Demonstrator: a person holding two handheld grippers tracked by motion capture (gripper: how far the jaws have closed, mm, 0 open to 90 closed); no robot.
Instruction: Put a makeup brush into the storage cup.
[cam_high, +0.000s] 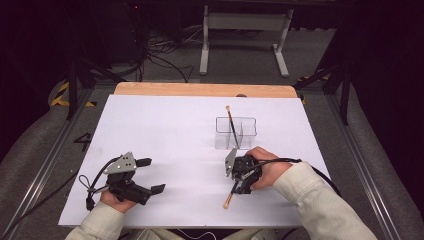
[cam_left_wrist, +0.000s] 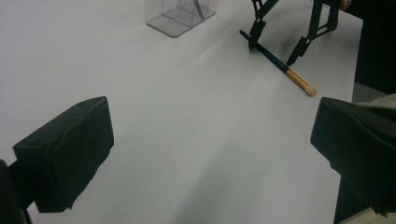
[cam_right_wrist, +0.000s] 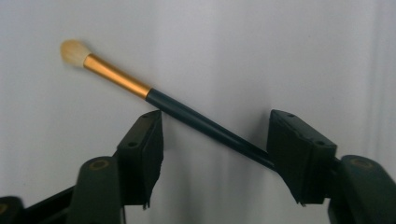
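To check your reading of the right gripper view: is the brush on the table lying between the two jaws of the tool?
Yes, the brush lies on the white table with its dark handle running between the right tool's jaws.

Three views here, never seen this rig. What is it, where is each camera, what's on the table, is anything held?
No robot: a person holds a two-jaw hand tool in each hand. The high view looks down from above the person's side onto the white table. The other two cameras ride on the tools, looking along their black jaws.

On the table stand a clear divided box with one makeup brush standing in it, and a second brush lying flat.

The left gripper rests open, empty. The right gripper straddles the lying brush; its jaws are half closed around the handle, not yet clamped, so nothing is lifted.
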